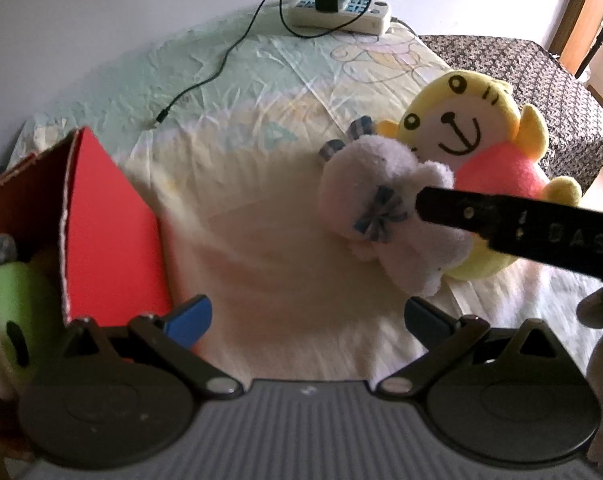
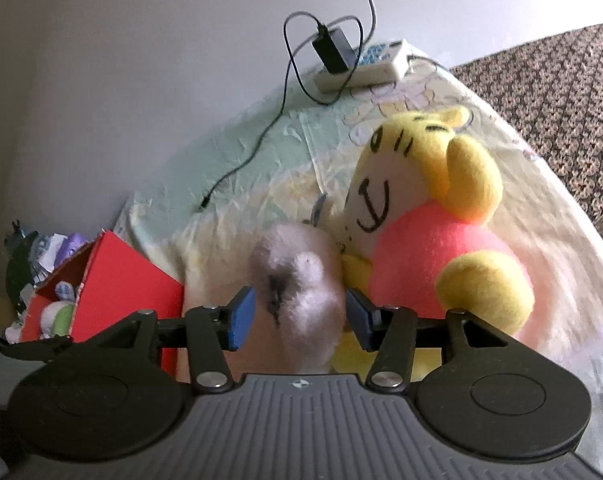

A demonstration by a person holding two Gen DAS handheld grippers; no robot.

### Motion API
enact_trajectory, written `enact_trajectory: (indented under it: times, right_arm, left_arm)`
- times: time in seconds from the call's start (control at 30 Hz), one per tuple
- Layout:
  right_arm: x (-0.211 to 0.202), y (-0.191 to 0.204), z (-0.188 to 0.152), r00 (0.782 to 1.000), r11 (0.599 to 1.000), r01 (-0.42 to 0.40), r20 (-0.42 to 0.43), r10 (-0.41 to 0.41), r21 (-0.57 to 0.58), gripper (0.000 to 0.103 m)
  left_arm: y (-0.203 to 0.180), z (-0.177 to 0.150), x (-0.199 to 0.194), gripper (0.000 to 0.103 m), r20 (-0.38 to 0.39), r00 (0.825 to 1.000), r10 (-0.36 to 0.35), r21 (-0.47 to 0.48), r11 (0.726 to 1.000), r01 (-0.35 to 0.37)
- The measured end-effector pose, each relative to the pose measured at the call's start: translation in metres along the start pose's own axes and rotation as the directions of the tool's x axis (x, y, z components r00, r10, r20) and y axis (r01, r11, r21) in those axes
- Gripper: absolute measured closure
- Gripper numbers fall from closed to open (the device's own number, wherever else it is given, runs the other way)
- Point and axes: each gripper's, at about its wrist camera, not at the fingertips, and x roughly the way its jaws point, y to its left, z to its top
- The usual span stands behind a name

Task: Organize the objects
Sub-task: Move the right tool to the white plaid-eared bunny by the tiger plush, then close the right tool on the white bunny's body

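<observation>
Here, right gripper (image 2: 300, 317) part-open around white plush (image 2: 301, 280), left gripper (image 1: 307, 320) wide, empty.

White wall (image 1: 101, 20) — patterned bedsheet (image 1: 261, 80).

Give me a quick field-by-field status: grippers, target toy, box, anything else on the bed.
left gripper: open, empty, over the bedsheet
right gripper: open, jaws either side of the white plush toy, not yet closed
white plush toy: lies against the yellow bear plush
red box: open, green plush inside
power strip: far edge, charger plugged in
</observation>
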Motion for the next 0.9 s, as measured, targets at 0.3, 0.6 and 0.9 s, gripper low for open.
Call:
enact_trajectory:
  times: [0.3, 0.6, 0.9]
  right_arm:
    - [0.019, -0.005, -0.001, 0.998, 1.000, 0.008, -0.065, -0.007, 0.018, 0.050]
    - [0.027, -0.011, -0.001, 0.994, 0.998, -0.030, -0.107, 0.035, 0.051, 0.066]
    - [0.025, -0.020, -0.010, 0.966, 0.972, -0.152, -0.180, 0.185, 0.179, 0.068]
  left_arm:
    - [0.005, 0.003, 0.010, 0.001, -0.015, 1.000, -0.018, -0.005, 1.000, 0.017]
    - [0.008, 0.002, 0.014, 0.001, -0.027, 0.999, -0.040, -0.013, 0.999, 0.040]
    - [0.014, -0.004, 0.011, 0.001, -0.036, 0.994, -0.105, -0.032, 0.994, 0.104]
